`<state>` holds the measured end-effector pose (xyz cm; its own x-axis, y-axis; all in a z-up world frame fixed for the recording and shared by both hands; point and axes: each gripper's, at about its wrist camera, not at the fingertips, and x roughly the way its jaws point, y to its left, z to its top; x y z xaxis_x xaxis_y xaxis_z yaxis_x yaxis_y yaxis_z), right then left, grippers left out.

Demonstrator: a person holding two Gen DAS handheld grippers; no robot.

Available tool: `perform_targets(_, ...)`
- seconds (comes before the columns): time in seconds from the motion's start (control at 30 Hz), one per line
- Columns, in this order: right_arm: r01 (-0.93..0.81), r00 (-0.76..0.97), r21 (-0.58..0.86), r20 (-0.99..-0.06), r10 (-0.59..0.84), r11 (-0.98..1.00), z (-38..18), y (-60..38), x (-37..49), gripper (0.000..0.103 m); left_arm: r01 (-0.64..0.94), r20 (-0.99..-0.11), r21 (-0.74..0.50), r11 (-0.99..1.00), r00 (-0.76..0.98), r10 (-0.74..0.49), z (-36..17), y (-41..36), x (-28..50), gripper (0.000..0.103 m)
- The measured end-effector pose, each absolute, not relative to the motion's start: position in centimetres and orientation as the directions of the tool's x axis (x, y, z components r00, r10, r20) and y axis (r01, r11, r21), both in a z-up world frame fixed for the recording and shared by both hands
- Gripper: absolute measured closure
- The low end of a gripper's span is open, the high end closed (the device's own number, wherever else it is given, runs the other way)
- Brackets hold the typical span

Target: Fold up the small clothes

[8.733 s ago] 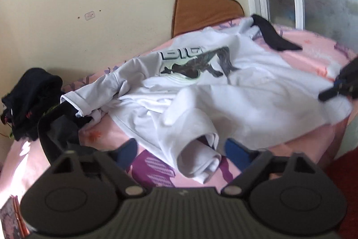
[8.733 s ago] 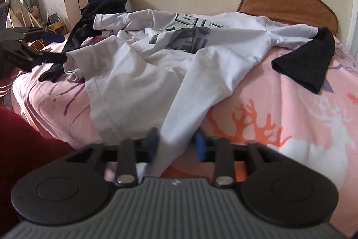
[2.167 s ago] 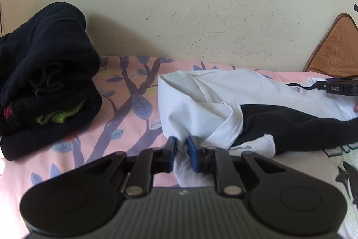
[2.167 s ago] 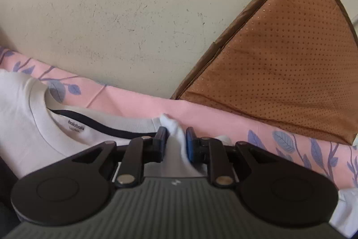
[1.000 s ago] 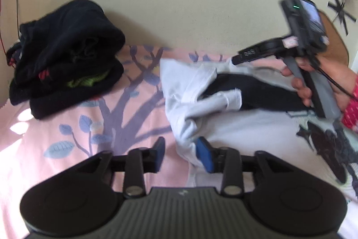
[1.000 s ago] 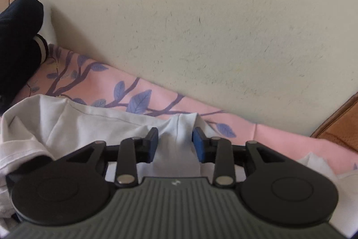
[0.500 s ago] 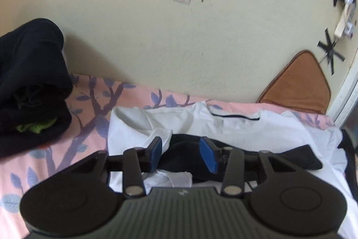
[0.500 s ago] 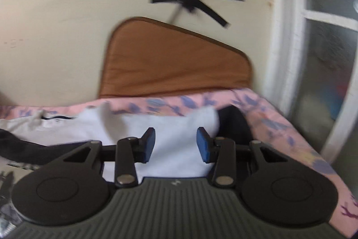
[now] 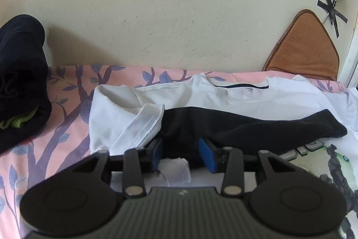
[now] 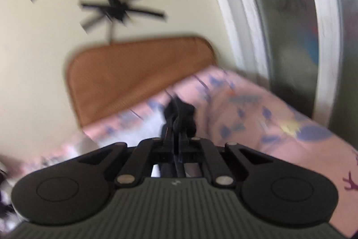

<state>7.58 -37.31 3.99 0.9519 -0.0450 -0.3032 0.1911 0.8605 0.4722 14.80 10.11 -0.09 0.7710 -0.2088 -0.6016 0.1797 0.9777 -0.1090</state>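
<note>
- Two grippers are in view, one per wrist camera; the left gripper has its blue pads spread wide apart, and they grip nothing, though the near end of a black garment lies in the gap between them along with a bit of white hem.
- The black garment stretches as a long band across a white T-shirt; the shirt lies on the pink bedsheet with its collar toward the wall and a printed graphic at the right; one sleeve is bunched just left of the left gripper.
- A pile of dark clothes sits at the far left, apart from the shirt; a brown cushion leans in the right corner.
- The right gripper has its fingers pressed together on a bunch of black fabric; this view is motion-blurred, so I cannot tell whether that fabric is the same garment; the cushion, sheet and a window frame lie beyond.
</note>
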Motion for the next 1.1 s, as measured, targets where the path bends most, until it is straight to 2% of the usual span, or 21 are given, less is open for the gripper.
perform_targets(0.07, 0.076, 0.968, 0.496, -0.246, 0.055, 0.865, 7.2, -35.3, 7.5, 0.097, 0.185, -0.581, -0.142, 0.972, 0.780, -0.233, 0.4, 10.7, 14.4, 0.060)
perform_targets(0.17, -0.078, 0.957, 0.499, -0.204, 0.204, 0.863, 10.9, -30.7, 8.8, 0.097, 0.198, -0.521, -0.272, 0.942, 0.793, -0.317, 2.1, 12.9, 13.7, 0.057)
perform_targets(0.23, -0.172, 0.938, 0.516, -0.174, 0.299, 0.839, 12.8, -27.6, 10.3, 0.097, 0.183, -0.478, -0.315, 0.931, 0.817, -0.322, 3.1, 14.4, 13.2, 0.053)
perform_targets(0.33, -0.290, 0.891, 0.530, -0.153, 0.426, 0.797, 14.8, -22.2, 12.7, 0.097, 0.156, -0.440, -0.374, 0.914, 0.838, -0.323, 4.4, 16.7, 12.5, 0.052)
perform_targets(0.43, -0.358, 0.821, 0.513, -0.226, 0.524, 0.781, 15.0, -15.8, 16.5, 0.097, 0.148, -0.409, -0.474, 0.868, 0.836, -0.366, 4.9, 18.8, 12.6, 0.051)
perform_targets(0.5, -0.397, 0.745, 0.482, -0.328, 0.581, 0.781, 13.8, -11.7, 19.4, 0.089, 0.147, -0.400, -0.503, 0.852, 0.834, -0.380, 4.9, 19.6, 12.7, 0.049)
perform_targets(0.53, -0.398, 0.722, 0.449, -0.386, 0.575, 0.800, 13.2, -10.3, 20.6, 0.081, 0.141, -0.402, -0.504, 0.852, 0.835, -0.376, 4.8, 19.8, 12.9, 0.048)
perform_targets(0.57, -0.385, 0.731, 0.412, -0.411, 0.546, 0.826, 12.8, -9.8, 21.2, 0.080, 0.131, -0.409, -0.503, 0.854, 0.835, -0.369, 4.7, 19.9, 13.0, 0.048)
perform_targets(0.6, -0.364, 0.760, 0.379, -0.408, 0.506, 0.851, 12.5, -10.1, 21.6, 0.080, 0.122, -0.421, -0.509, 0.852, 0.829, -0.369, 4.5, 20.1, 13.2, 0.048)
perform_targets(0.7, -0.271, 0.823, 0.405, -0.373, 0.429, 0.873, 11.1, -14.4, 22.2, 0.079, 0.131, -0.439, -0.529, 0.839, 0.803, -0.403, 3.7, 19.8, 13.6, 0.048)
perform_targets(0.8, -0.106, 0.869, 0.351, -0.421, 0.258, 0.930, 8.0, -19.0, 22.3, 0.071, 0.166, -0.458, -0.490, 0.856, 0.786, -0.415, 3.4, 18.1, 13.6, 0.048)
perform_targets(0.83, -0.087, 0.867, 0.358, -0.433, 0.248, 0.930, 6.9, -20.3, 22.1, 0.064, 0.179, -0.464, -0.473, 0.863, 0.782, -0.417, 3.3, 17.5, 13.6, 0.048)
perform_targets(0.93, -0.106, 0.849, 0.483, -0.411, 0.332, 0.869, 4.9, -22.3, 21.1, 0.064, 0.210, -0.485, -0.428, 0.879, 0.768, -0.419, 2.8, 15.7, 13.5, 0.048)
perform_targets(1.1, -0.167, 0.852, 0.404, -0.399, 0.338, 0.899, 6.5, -19.3, 22.0, 0.062, 0.224, -0.520, -0.383, 0.896, 0.749, -0.410, 2.1, 14.4, 13.7, 0.048)
